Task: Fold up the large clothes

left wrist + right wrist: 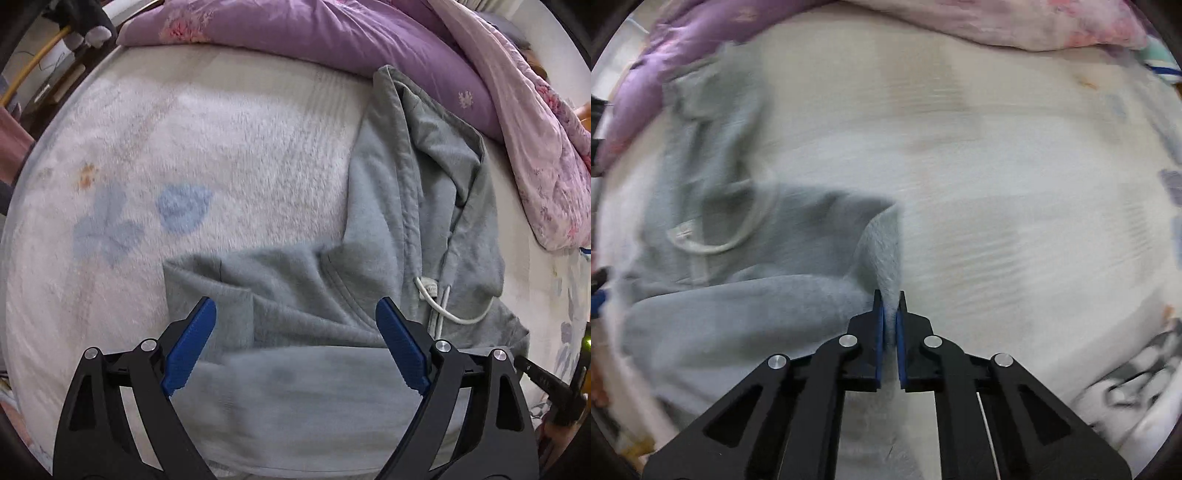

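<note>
A grey hoodie (402, 236) with a white drawstring (439, 302) lies on a white fleece blanket (221, 155), its hood toward the far purple bedding. My left gripper (295, 314) is open and empty, its blue pads (192, 347) spread over a folded part of the hoodie. In the right wrist view the hoodie (713, 295) lies to the left, blurred. My right gripper (890, 310) is shut on a raised fold of the hoodie's edge (882, 251).
A purple floral duvet (314, 33) is heaped along the far side of the bed, with pink bedding (546, 155) at the right. The bed edge and dark furniture (22, 110) show at the far left. Patterned fabric (1137, 387) lies at the right wrist view's lower right.
</note>
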